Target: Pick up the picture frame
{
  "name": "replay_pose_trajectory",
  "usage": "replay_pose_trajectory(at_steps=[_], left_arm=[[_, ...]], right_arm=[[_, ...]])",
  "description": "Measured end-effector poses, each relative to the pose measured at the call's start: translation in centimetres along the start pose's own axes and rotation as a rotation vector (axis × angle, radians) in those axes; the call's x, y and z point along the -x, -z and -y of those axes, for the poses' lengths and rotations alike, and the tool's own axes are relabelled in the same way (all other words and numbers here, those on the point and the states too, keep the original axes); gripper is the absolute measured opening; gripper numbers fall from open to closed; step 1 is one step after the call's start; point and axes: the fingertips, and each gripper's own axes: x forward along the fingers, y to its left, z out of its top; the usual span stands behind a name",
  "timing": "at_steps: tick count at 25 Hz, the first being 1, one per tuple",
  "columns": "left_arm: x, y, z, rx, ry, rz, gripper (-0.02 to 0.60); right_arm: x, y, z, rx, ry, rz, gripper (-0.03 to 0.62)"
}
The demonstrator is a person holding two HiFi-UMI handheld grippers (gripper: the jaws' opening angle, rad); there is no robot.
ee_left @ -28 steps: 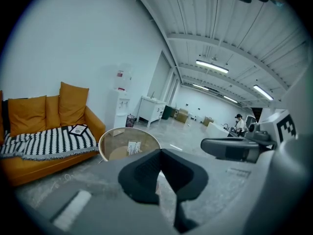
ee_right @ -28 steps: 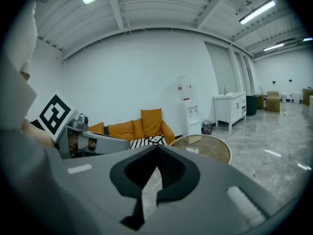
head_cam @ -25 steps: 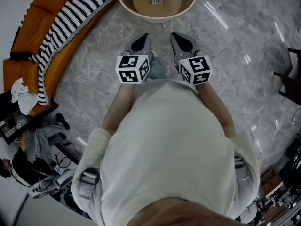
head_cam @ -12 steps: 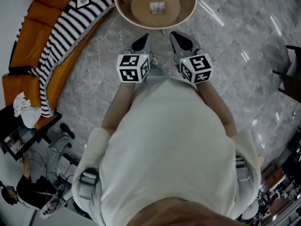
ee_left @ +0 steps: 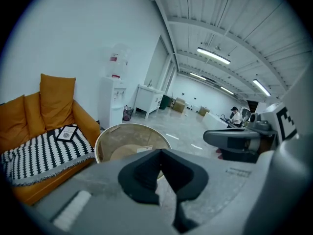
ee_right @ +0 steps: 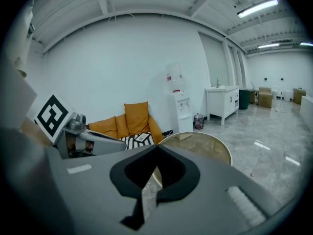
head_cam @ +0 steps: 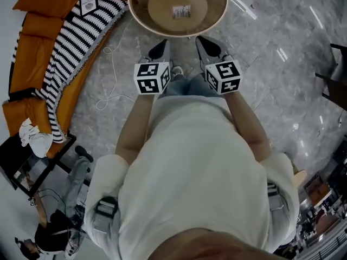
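Orange sofa (head_cam: pixel 30 47): far left of the head view, set along the wall; a black-and-white striped blanket (head_cam: pixel 70 37) is draped over its seat.

Picture frame (head_cam: pixel 88 2): lies flat on the upper end of the blanket, dark-edged with a pale print; well apart from both grippers and touched by neither.

Crumpled white cloth (head_cam: pixel 31 137): at the sofa's lower end, just beside a dark low stand (head_cam: pixel 24 164).

White cable (head_cam: pixel 112 69): loops loosely over the grey marble floor (head_cam: pixel 282 107), between the sofa and the person's legs.

Left gripper (head_cam: pixel 161 46): jaws closed tight, pads meeting, nothing between them; it points at the near edge of the round table.

Round table (head_cam: pixel 179 30): pale raised rim, directly ahead of both grippers and to the right of the frame; a small printed card (head_cam: pixel 182 11) lies on its top.

Right gripper (head_cam: pixel 207 43): alongside the left one, jaws likewise pressed together and empty.

Dark chair (head_cam: pixel 337 77): at the right edge, well clear.

Background, left gripper view: water dispenser (ee_left: pixel 113 102), small bin (ee_left: pixel 128 112) and white cabinet (ee_left: pixel 148 98) along the wall beyond the sofa; a person (ee_left: pixel 236 115) stands far off.
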Motion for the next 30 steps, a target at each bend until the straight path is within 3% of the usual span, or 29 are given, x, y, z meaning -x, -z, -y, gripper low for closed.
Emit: replay_pose_trajectory(at_steps=[14,26,30], left_arm=[[-11.0,3.9,-4.7,0.061,-0.041,-0.084,0.0],[-21.2,8.6,-9.6,0.081,-0.111,-0.191,0.0],[-23.7,10.3,-10.4,0.08,-0.095,-0.233,0.01]], right_arm=[[-9.8,4.6,8.2,-0.023,0.016,-0.111,-0.002],[-18.6,12.8,13.7,-0.017,-0.026,-0.249,-0.002],[-20.4,15.5,15.0,-0.037,-0.04,-0.292,0.021]])
